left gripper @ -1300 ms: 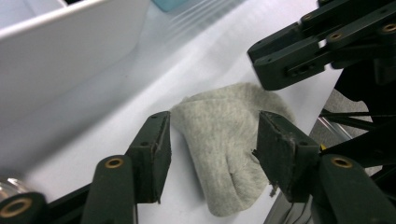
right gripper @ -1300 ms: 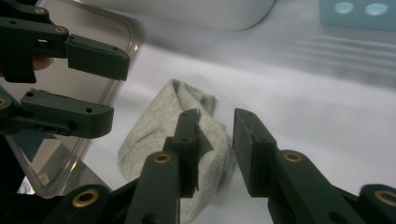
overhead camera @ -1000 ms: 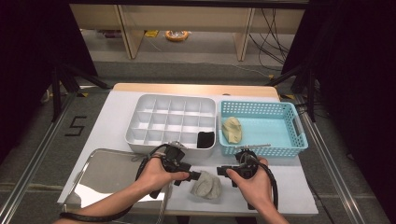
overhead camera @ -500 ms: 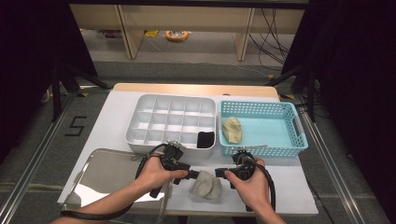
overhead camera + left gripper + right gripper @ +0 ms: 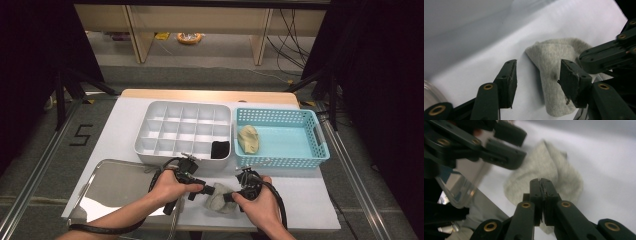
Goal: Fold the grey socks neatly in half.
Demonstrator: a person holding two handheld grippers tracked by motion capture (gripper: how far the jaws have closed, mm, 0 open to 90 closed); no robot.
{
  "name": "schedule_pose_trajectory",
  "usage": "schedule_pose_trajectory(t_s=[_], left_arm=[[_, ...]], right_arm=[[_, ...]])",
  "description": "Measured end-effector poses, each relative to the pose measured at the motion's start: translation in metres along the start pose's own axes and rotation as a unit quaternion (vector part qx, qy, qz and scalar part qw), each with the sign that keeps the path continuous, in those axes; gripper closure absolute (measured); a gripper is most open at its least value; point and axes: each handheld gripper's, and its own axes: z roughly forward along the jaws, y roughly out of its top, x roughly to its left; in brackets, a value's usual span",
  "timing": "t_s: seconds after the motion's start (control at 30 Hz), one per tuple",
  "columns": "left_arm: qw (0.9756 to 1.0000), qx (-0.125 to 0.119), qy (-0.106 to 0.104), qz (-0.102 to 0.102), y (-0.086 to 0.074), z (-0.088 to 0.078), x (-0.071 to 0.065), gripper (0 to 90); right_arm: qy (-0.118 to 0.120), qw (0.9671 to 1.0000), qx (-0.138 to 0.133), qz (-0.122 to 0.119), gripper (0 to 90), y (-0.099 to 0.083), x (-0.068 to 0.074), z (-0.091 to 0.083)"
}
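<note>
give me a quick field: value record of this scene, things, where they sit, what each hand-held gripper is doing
work in hand: grey sock lying crumpled on the white table, near its front edge
left hand-held gripper: jaws open, astride one edge of the sock, pads not pressing
right hand-held gripper: jaws have just been closing, now shut, tips over the sock; whether they pinch cloth is unclear
compartment tray: white, behind the hands, dark item in its front right cell
basket: turquoise, right of the compartment tray, beige sock inside
metal tray: front left
</note>
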Motion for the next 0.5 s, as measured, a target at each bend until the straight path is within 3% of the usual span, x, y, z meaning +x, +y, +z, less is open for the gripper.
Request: schedule_pose_trajectory(t_s=[0.03,0.07,0.17,0.23,0.27,0.3,0.37,0.4,0.5], left_arm=[[0.9998,-0.004,-0.004,-0.021,0.0,0.003,-0.002,47.4],[0.9996,0.015,-0.015,-0.017,-0.001,0.006,0.0,47.7],[0.9994,0.012,-0.021,-0.026,-0.001,0.011,-0.003,48.8],[0.9991,0.025,-0.028,-0.021,-0.002,0.014,-0.004,50.6],[0.998,0.03,-0.042,-0.036,-0.003,0.016,-0.004,53.9],[0.998,0.03,-0.042,-0.036,-0.003,0.016,-0.004,56.5],[0.9964,0.038,-0.05,-0.057,-0.004,0.02,-0.006,59.3],[0.9964,0.047,-0.052,-0.047,-0.004,0.02,-0.006,63.7],[0.9964,0.043,-0.052,-0.051,-0.004,0.024,-0.01,68.4]], right_arm=[[0.0,1.0,0.0,0.0,88.3,0.0,0.0,0.0],[-0.007,1.0,0.003,0.005,88.3,-0.001,-0.002,0.004],[-0.012,0.9999,0.003,0.007,88.4,-0.001,-0.005,0.008],[-0.013,0.9998,0.009,0.008,88.6,-0.001,-0.007,0.01],[-0.013,0.9998,0.012,0.008,89.1,-0.001,-0.009,0.011],[-0.013,0.9998,0.012,0.008,89.1,-0.001,-0.009,0.011],[-0.011,0.9997,0.018,0.011,89.5,-0.001,-0.012,0.013],[-0.013,0.9997,0.018,0.013,89.4,-0.002,-0.011,0.013],[-0.022,0.9996,0.016,0.006,89.5,-0.002,-0.011,0.014]])
